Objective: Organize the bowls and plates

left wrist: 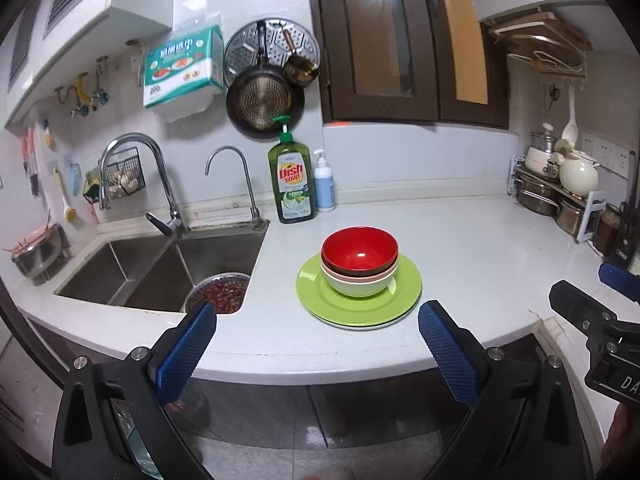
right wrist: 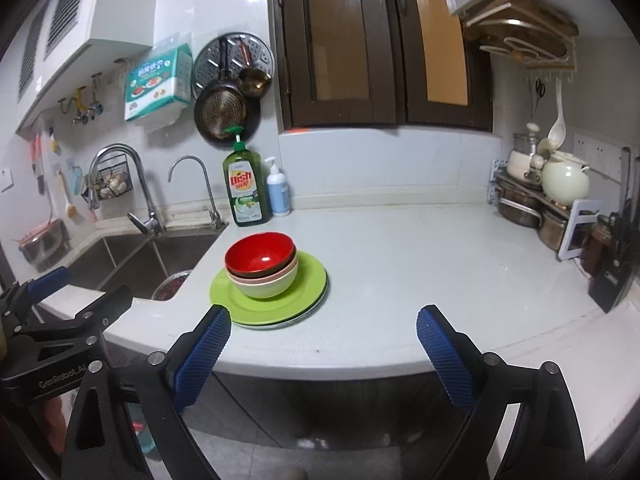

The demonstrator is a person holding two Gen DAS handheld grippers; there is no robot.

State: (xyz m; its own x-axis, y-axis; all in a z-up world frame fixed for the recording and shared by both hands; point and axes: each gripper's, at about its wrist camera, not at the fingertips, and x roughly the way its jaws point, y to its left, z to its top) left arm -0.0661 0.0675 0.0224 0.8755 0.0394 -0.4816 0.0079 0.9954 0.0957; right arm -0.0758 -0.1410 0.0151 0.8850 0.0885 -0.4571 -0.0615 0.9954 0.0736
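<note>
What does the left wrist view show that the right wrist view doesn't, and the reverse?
Only the left wrist view shows the open left gripper head-on and the metal bowl in the sink nearly whole. Only the right wrist view shows the open right gripper head-on and the black knife block. Both show the nested bowls on the green plates, untouched, beside the dish soap bottle.

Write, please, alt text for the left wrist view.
Nested bowls, red on top, sit on stacked green plates on a white kitchen counter, right of a steel sink. The open left hand-held gripper hovers before them, holding nothing.
</note>
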